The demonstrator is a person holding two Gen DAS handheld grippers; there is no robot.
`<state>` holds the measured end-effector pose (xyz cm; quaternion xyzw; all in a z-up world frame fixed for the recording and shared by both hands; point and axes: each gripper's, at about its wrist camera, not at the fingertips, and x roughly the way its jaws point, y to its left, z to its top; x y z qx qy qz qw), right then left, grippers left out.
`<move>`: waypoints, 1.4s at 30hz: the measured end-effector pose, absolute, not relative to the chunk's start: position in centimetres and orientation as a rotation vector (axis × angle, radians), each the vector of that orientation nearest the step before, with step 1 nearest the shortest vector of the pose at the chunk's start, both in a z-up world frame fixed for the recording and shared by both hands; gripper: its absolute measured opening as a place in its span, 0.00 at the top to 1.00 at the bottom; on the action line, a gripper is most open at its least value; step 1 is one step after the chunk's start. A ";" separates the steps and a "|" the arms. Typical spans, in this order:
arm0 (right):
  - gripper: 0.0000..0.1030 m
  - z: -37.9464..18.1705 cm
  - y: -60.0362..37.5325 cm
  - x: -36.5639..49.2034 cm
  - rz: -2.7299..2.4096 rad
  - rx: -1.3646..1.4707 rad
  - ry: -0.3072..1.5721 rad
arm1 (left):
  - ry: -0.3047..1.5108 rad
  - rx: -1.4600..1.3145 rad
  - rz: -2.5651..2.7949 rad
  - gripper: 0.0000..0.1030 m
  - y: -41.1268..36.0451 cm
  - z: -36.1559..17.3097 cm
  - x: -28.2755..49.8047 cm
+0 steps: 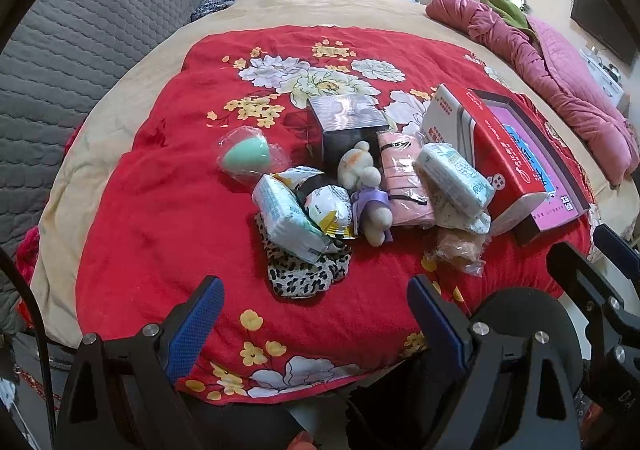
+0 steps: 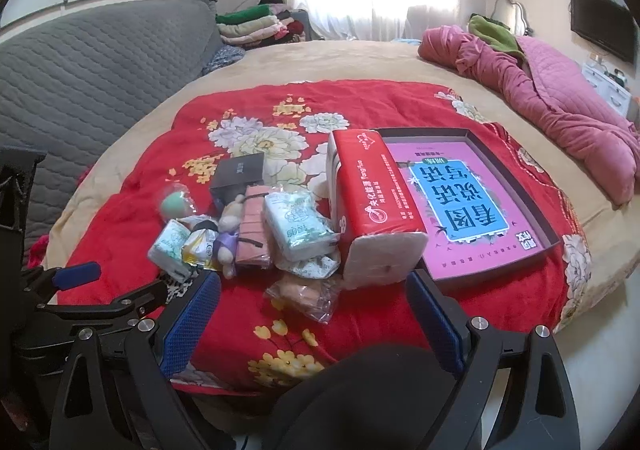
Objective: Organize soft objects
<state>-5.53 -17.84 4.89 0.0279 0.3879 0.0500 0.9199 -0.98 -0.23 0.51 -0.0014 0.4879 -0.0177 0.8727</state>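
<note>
Both my left hand-held gripper point(image 1: 316, 314) and right hand-held gripper point(image 2: 314, 306) gape wide, empty. The teddy bear point(image 1: 366, 189) lies mid-pile on the bed's red blanket point(image 1: 160, 217): light, squashy; I'd pinch its torso.

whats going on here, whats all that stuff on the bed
A person holds two grippers over a bed, and neither has picked anything up. The left gripper and right gripper are both open and empty. On the red floral blanket sits a pile of soft things: a small teddy bear, tissue packs, a green sponge and a leopard-print cloth, beside a shallow box.
</note>
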 end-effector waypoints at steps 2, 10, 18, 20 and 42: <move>0.09 4.9 -17.9 -5.5 0.102 0.057 0.799 | 1.023 -0.002 -0.037 0.10 -0.3 0.5 -1.0; 0.09 4.8 -17.8 -5.5 0.102 0.056 0.800 | 1.026 -0.002 -0.040 0.10 -0.3 0.5 -0.9; 0.09 4.7 -17.9 -5.5 0.102 0.054 0.802 | 1.027 -0.004 -0.041 0.10 -0.3 0.4 -0.9; 0.09 4.7 -17.8 -5.5 0.101 0.054 0.803 | 1.027 -0.002 -0.040 0.10 -0.3 0.4 -0.9; 0.09 4.3 -17.3 -5.3 0.098 0.028 0.812 | 1.030 -0.018 -0.044 0.10 0.1 0.4 -0.9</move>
